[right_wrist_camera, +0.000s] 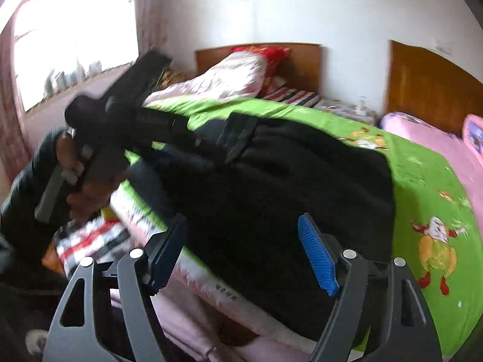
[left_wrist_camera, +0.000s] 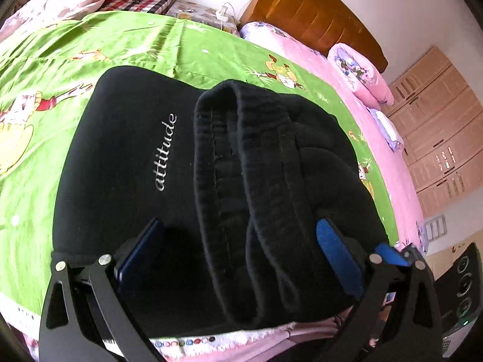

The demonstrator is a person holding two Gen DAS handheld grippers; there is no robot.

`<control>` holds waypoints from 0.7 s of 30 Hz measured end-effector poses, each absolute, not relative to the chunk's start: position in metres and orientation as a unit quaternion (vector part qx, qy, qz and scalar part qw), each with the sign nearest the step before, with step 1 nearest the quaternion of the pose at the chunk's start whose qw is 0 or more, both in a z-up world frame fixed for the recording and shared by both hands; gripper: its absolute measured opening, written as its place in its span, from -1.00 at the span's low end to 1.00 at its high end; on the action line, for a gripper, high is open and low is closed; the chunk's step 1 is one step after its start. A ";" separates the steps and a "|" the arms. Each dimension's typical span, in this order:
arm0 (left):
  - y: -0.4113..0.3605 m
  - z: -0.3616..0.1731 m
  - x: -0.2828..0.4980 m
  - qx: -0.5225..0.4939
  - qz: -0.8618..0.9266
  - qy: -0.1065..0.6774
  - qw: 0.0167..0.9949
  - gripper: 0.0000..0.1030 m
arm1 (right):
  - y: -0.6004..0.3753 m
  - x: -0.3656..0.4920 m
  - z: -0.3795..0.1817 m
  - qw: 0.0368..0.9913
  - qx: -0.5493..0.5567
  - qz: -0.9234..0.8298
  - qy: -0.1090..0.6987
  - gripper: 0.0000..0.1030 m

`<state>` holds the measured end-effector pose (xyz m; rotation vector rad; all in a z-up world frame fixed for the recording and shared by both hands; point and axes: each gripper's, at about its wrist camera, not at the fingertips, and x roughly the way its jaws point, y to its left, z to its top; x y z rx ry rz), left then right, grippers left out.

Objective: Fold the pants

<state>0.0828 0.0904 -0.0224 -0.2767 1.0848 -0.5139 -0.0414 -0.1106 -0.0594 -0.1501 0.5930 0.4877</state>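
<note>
The left gripper [left_wrist_camera: 238, 241] stands wide, its blue pads [left_wrist_camera: 338, 256] straddling the bunched waistband of the black pants [left_wrist_camera: 126, 157] without pressing it. The right gripper [right_wrist_camera: 241, 253] also stands wide and empty above the pants' near edge. The pants lie folded on the green bedsheet [left_wrist_camera: 45, 60], beside the bed's near edge.

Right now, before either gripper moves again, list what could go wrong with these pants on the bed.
1. The black pants hang past the bed's near edge; a tug toward the person could slide them off.
2. The bunched waistband sits between the left gripper jaws; closing there may grab a single layer and spoil the fold.
3. The right gripper is open, holding nothing, so its side is loose.
</note>
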 end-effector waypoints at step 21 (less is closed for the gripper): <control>0.056 -0.026 0.089 -0.164 -0.304 0.528 0.776 0.96 | -0.056 -0.036 -0.079 0.933 -0.206 0.176 0.237 -0.03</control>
